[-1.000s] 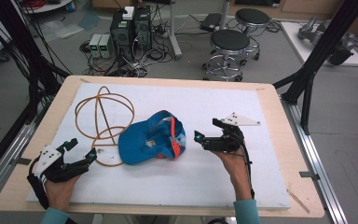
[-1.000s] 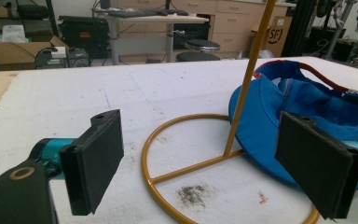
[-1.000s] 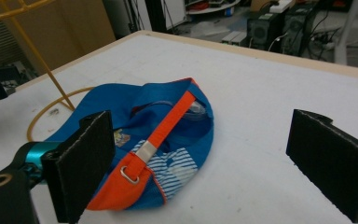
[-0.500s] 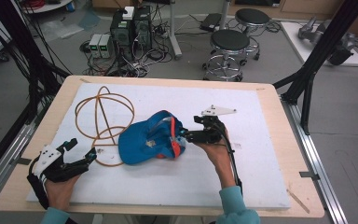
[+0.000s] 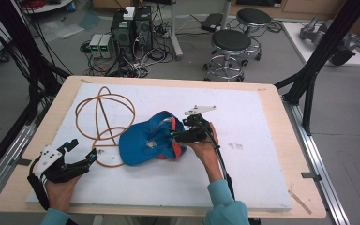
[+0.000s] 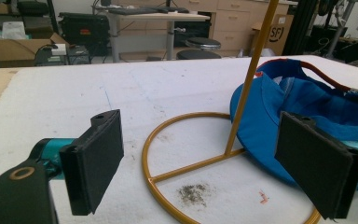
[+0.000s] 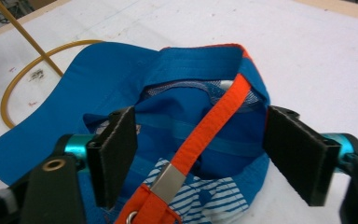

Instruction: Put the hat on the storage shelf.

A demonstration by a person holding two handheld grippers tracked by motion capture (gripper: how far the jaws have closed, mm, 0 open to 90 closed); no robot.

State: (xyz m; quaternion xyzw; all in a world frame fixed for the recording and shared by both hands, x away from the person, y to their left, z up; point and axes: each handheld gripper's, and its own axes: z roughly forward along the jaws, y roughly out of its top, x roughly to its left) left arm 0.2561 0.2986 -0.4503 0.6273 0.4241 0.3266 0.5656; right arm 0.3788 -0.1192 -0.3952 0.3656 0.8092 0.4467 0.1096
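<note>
Blue fabric cap (image 5: 145, 140), orange webbing strap (image 7: 214, 123), right hand-held gripper (image 7: 200, 154) closing, pads not pressing

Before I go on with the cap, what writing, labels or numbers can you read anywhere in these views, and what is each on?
"SF": on the brown cardboard box on the floor behind the table, left gripper view.
White label patch inside the blue fabric cap with the orange strap: too small to read.
Faint dark marks on the white foam board near the person's right hand: blurred, unreadable.
</note>
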